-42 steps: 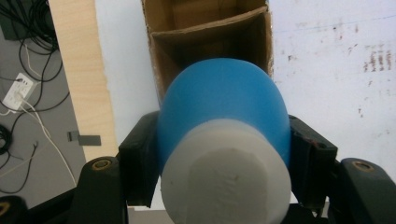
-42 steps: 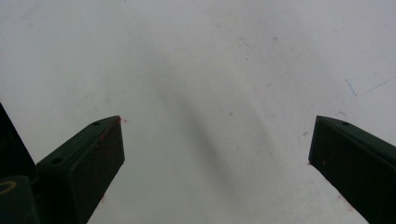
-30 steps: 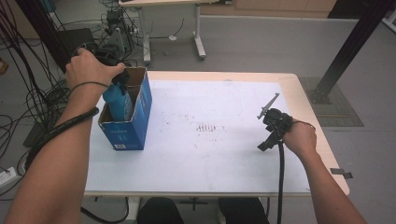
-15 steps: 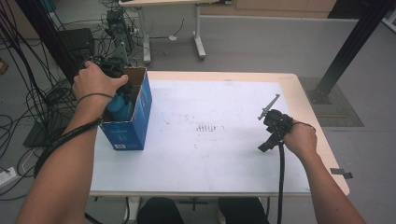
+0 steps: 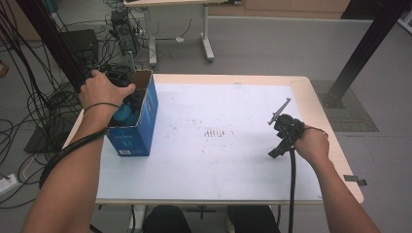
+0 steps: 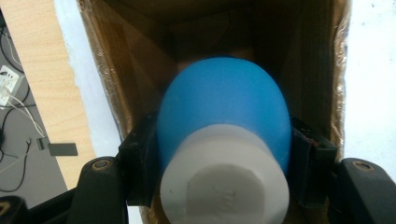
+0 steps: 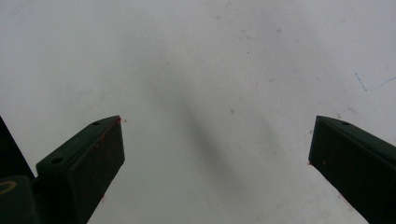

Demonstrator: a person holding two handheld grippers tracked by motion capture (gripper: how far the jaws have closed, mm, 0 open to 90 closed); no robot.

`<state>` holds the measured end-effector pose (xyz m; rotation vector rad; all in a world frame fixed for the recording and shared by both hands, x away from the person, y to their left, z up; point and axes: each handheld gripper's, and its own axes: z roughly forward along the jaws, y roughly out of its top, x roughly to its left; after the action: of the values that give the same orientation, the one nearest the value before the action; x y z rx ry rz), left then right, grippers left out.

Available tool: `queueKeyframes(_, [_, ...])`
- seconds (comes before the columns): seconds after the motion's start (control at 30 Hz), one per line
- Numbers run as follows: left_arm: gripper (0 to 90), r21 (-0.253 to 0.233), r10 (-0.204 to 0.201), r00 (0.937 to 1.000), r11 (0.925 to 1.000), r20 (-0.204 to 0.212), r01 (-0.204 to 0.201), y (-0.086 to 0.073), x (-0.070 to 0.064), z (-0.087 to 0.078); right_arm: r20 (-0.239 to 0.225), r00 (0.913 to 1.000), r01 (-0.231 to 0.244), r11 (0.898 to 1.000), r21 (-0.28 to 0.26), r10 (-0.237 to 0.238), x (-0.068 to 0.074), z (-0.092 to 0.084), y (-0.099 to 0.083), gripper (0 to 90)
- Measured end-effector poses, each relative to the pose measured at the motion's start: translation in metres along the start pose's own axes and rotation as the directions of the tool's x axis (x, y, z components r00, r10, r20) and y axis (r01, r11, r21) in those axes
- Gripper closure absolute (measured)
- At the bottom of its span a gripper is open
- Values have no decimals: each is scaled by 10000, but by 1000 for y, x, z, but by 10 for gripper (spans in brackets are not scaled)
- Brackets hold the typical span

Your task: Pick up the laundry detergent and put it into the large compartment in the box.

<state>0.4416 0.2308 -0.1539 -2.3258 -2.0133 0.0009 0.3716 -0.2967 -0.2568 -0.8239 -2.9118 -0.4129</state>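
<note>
Box (image 5: pixel 138 128): blue outside with small white print low on the near face; inside plain brown cardboard (image 6: pixel 140 56), edges raw and slightly frayed. Bottle (image 6: pixel 224 112) in the box opening: bright blue body, white cap (image 6: pixel 224 182). Left gripper (image 6: pixel 219 154): black jaws. Right gripper (image 5: pixel 284 133): black body, black cable, grey plate on top; in its own view the jaws are black with faint reddish specks along the edges. Table (image 5: pixel 233 160): white top, lightly scuffed, a cluster of short reddish-brown marks (image 5: pixel 217 132) near the middle; pale wood edge. Floor (image 5: pixel 272 43): grey. Cables (image 5: pixel 29 111) at the left: black. Post (image 5: pixel 364 48) at far right: black.
</note>
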Motion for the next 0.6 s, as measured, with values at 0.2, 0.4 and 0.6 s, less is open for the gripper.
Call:
queueKeyframes(0.2, [377, -32, -10, 10000, 10000, -6, 10, -1, -1, 8, -4, 10000, -25, 10000, 28, 25, 0, 1, -1, 35])
queueKeyframes(0.4, [376, -48, -10, 10000, 10000, -28, 10, -1, -3, 9, -31, 10000, -52, 10000, 10, 52, 0, 2, -1, 35])
queueKeyframes(0.6, [375, -70, -9, 10000, 10000, 26, 9, -1, -3, 9, -8, 10000, -32, 10000, 14, 32, 0, 1, -1, 36])
